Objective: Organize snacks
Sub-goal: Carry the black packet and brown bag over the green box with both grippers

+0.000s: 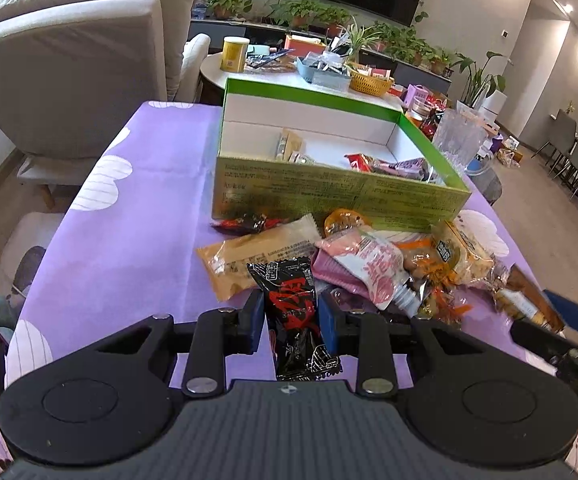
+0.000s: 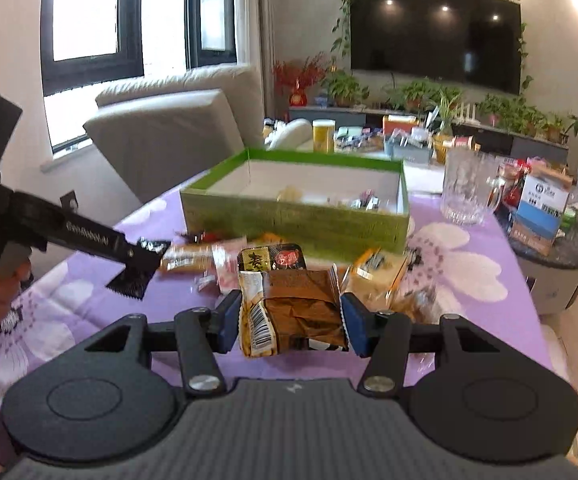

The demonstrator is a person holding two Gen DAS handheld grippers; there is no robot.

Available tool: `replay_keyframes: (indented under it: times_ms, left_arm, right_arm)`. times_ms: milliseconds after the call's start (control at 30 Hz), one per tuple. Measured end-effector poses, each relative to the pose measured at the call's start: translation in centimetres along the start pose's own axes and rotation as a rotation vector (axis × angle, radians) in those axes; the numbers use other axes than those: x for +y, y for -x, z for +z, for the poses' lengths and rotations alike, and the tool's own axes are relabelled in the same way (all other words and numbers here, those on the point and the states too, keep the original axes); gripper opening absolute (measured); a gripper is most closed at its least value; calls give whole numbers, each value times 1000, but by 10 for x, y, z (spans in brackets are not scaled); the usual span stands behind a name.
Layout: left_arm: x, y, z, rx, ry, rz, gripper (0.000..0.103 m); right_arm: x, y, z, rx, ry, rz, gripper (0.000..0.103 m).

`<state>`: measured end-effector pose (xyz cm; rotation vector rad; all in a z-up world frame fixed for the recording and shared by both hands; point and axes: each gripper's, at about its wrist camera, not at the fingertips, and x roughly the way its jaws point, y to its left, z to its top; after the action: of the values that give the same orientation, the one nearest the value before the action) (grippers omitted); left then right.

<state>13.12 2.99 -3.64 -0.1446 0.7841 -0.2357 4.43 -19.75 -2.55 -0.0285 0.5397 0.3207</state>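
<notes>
right gripper (image 2: 291,316) clamps brown snack pack (image 2: 293,312) | left gripper (image 1: 291,312) pinches black packet (image 1: 295,312), long axis along fingers | green box (image 2: 289,216) straight ahead, beyond pile

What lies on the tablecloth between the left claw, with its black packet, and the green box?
In the left wrist view, a heap of snack packets lies between the left claw, shut on the black packet, and the green box.

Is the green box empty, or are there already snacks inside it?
Not empty. The green box is open and holds a few wrapped snacks on its white floor; most of it is bare.
</notes>
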Motion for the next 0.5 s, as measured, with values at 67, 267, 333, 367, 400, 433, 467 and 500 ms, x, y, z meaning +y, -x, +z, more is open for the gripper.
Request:
replay_keyframes:
  times_ms: [67,267,333,367,400,433,467,500]
  left_arm:
    - [-2,0,4,-7,-5,-4,27]
    - [-8,-3,20,-37,-17,-12,27]
    - [-10,-4,26,-49,-25,-14,27]
    - [-11,-5,30,-54,-27,-15,27]
    - [-12,-5,33,-58,-29,-16,27]
    - [-13,-6,37,-63,-32,-16,27]
    - [-14,-8,41,-69,-34,-16,27]
    - [-15,-9,44,-74,-37,-15,27]
  right_arm:
    - [-1,3,6,-27,7,-6,55]
    - [-6,-5,27,-91,19,-43,55]
    - [-8,-10,33,-108,15,-49,55]
    - [-9,-12,35,-115,15,-49,55]
    - [-9,-14,36,-121,15,-50,55]
    - [-9,-17,39,-125,18,-51,55]
    - [-10,-19,40,-127,22,-50,55]
    - [-9,-22,42,-130,25,-50,55]
